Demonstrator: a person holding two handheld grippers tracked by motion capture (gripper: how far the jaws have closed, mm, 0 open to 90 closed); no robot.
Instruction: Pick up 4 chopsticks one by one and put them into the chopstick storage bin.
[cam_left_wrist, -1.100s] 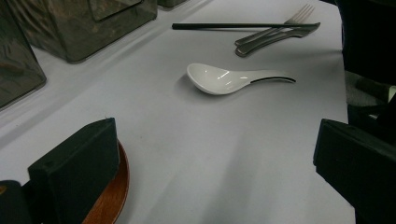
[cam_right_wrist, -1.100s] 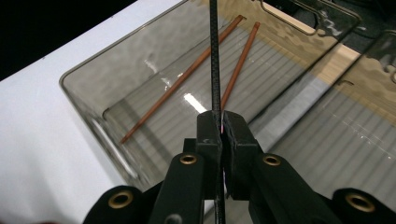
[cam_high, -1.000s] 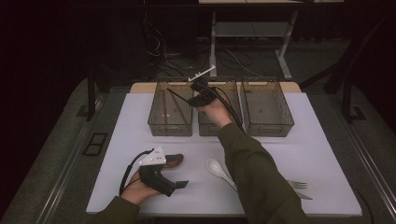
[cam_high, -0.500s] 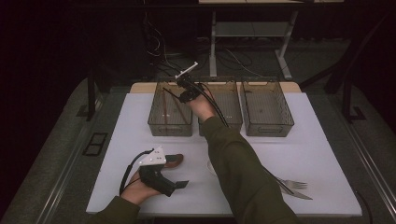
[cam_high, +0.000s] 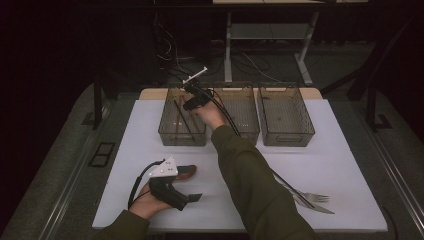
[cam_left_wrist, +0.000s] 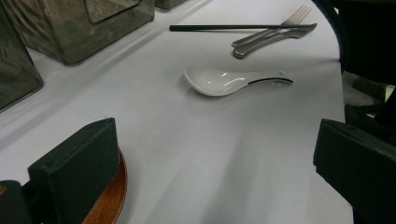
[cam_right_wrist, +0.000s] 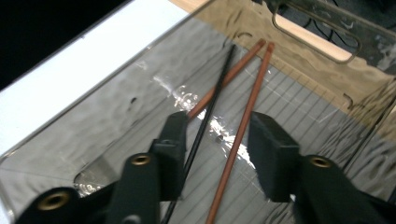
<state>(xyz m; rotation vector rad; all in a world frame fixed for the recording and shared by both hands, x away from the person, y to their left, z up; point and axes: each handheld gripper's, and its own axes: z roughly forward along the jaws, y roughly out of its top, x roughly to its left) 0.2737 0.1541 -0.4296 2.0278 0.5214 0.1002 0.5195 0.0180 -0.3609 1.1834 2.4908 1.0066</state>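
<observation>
My right gripper (cam_high: 192, 101) hangs over the left clear bin (cam_high: 170, 131), its jaws open and nothing between them. In the right gripper view the gripper (cam_right_wrist: 219, 135) looks down on two brown chopsticks (cam_right_wrist: 247, 107) and a black chopstick (cam_right_wrist: 212, 98) lying on the bin floor. My left gripper (cam_high: 190, 186) rests on the white table near the front left, open wide. A brown wooden spoon (cam_high: 186, 172) lies by its far jaw. In the left gripper view the gripper (cam_left_wrist: 215, 158) faces a white ceramic spoon (cam_left_wrist: 224, 81), and the wooden spoon (cam_left_wrist: 105, 205) is under one jaw.
A middle bin (cam_high: 247, 131) and a right bin (cam_high: 287, 135) stand beside the left one. A fork (cam_high: 312, 196), a knife (cam_high: 315, 206) and a black chopstick (cam_left_wrist: 224, 28) lie at the front right. My right sleeve (cam_high: 250, 185) crosses the table's middle.
My right gripper has moved left, from over the middle bin to over the left bin. The sleeve now covers the white spoon in the high view. The left gripper has stayed put.
</observation>
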